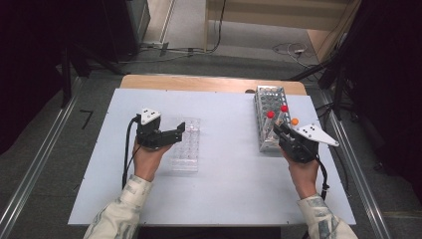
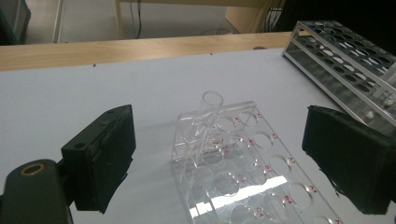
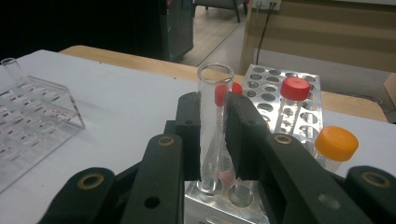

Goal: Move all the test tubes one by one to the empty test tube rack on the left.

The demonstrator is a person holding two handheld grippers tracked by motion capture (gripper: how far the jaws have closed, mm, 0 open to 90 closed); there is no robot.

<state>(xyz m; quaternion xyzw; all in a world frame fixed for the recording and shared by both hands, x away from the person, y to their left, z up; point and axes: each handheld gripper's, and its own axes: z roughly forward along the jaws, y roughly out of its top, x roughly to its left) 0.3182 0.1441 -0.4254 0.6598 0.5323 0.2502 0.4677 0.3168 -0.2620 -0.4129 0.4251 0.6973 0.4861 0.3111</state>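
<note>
My right gripper (image 3: 214,122) is shut on a clear, uncapped glass tube (image 3: 215,84) held upright. The tube's lower end is at a hole in the near edge of the metal tube rack (image 3: 261,77). Two red-capped tubes (image 3: 295,89) and an orange-capped tube (image 3: 335,143) stand in that rack. In the high view the right gripper (image 1: 277,129) is at the rack's (image 1: 263,102) near end. My left gripper (image 2: 229,144) is open, its jaws on either side of a clear plastic rack (image 2: 252,177). One uncapped tube (image 2: 211,105) stands in the far corner of that rack. The left gripper (image 1: 179,131) points right, over the clear rack (image 1: 186,149).
A white board (image 1: 224,174) covers the wooden table (image 1: 199,82). Dark stands and cables surround the table on the floor. The person's hands and patterned sleeves (image 1: 119,214) come in from the bottom.
</note>
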